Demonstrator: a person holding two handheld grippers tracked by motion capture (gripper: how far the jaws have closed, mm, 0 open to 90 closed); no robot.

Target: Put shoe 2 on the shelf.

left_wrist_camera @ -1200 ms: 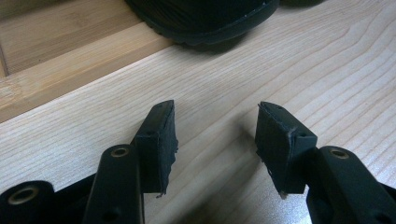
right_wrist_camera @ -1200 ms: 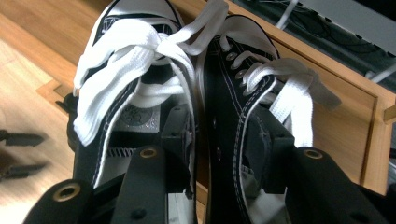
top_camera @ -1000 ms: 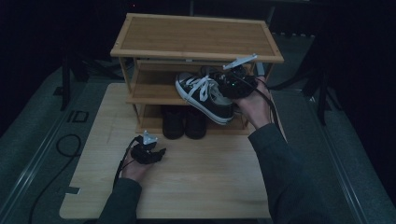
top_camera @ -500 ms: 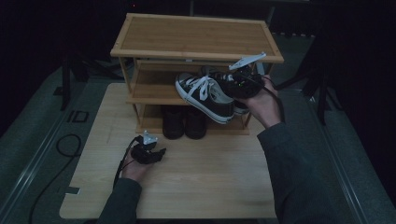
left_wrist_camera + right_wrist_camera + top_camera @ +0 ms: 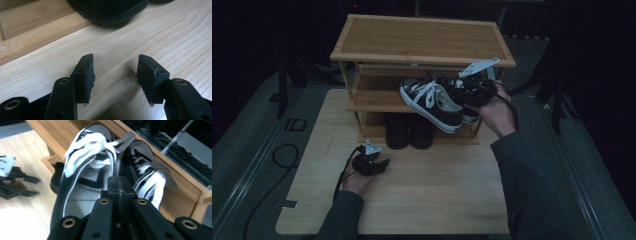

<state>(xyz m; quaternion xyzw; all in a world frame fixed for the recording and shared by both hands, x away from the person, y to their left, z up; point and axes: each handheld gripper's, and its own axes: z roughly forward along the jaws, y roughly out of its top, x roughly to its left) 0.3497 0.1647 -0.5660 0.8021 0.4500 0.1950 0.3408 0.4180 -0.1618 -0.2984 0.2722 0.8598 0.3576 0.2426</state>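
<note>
A pair of black canvas sneakers (image 5: 432, 102) with white laces pokes out of the middle shelf of a bamboo shoe rack (image 5: 422, 37), toes tilted down to the left. My right gripper (image 5: 464, 92) sits at their heels. Its jaws have just been closing and now meet (image 5: 120, 187) on the adjoining inner collars of the left sneaker (image 5: 85, 170) and the right sneaker (image 5: 145, 165). My left gripper (image 5: 384, 164) rests low on the table in front of the rack. Its jaws stand open (image 5: 115, 72) with only bare wood between them.
A pair of black shoes (image 5: 409, 131) stands on the rack's bottom shelf, and the sole of one (image 5: 110, 10) lies just beyond my left gripper. The light wooden table (image 5: 437, 200) stretches toward the person. A cable (image 5: 282, 155) lies on the floor at the left.
My right hand has shifted slightly to the right at the sneakers' heels. The left hand and its gripper have stayed where they were.
</note>
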